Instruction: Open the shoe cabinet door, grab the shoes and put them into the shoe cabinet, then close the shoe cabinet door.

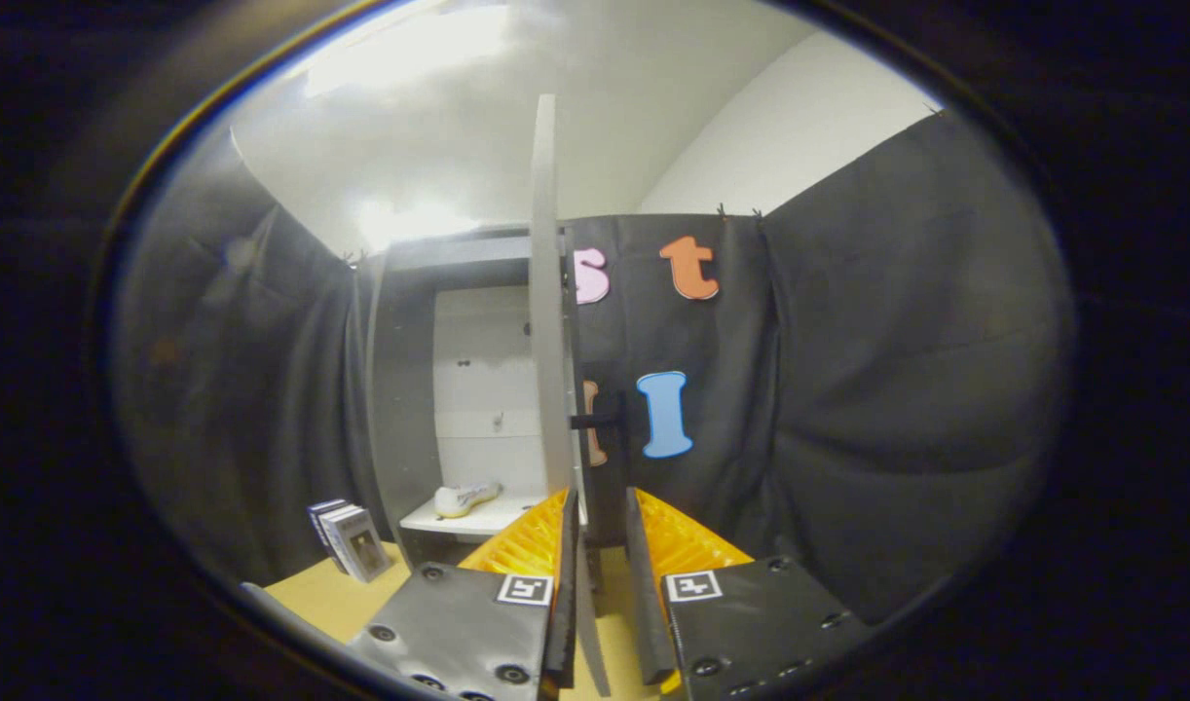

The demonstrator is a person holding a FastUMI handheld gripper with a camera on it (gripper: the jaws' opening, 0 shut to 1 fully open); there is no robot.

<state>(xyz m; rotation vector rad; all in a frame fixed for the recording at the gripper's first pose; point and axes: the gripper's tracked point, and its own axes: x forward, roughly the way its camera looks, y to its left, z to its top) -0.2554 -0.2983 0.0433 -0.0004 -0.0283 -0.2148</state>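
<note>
The grey cabinet door stands open and I see it edge-on, running down between my fingers. My gripper is closed around the door's edge just below its black handle. The left finger lies against the door's left face. The right finger is on the handle side. A white shoe lies on the white shelf inside the cabinet, beyond the fingers and to their left.
Several small boxes or books stand on the yellowish table, left of the cabinet. Black cloth walls surround the booth on both sides, and the cabinet's dark left wall stands beside the shelf.
</note>
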